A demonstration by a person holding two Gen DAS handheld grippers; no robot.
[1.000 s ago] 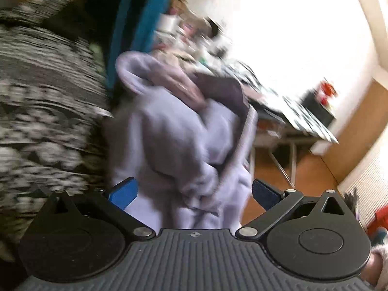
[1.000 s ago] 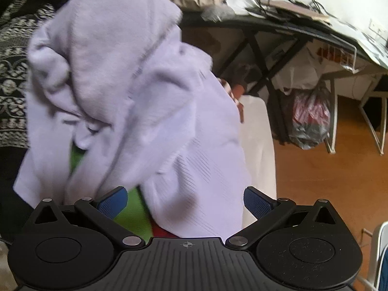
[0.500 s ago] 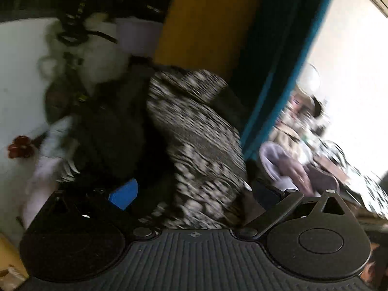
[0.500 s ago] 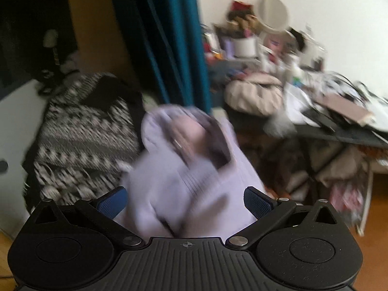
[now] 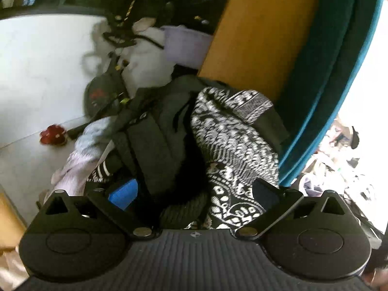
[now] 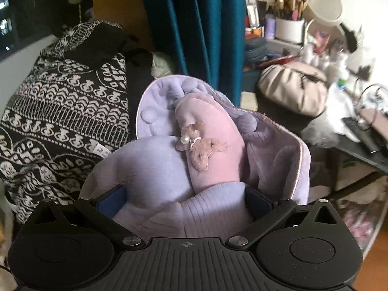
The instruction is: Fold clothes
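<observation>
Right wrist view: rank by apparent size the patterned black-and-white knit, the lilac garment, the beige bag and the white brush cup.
1. Lilac garment, though nearness to the camera inflates it
2. Patterned black-and-white knit, close to it in apparent size
3. Beige bag
4. White brush cup

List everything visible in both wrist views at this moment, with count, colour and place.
Lilac garment: one, lilac, bunched between the right tongs' fingers.
Pink bow piece: one, pink with a pearl, on the lilac garment.
Patterned knit: one, black and white, left of the lilac garment.
Curtain: one, teal, hanging behind.
Beige bag: one, beige, on the cluttered desk.
Brush cup: one, white, back of the desk.
Dark backpack: one, dark grey, beside the knit.
Left tongs: open, empty.
Right tongs: open around the lilac fabric.
</observation>
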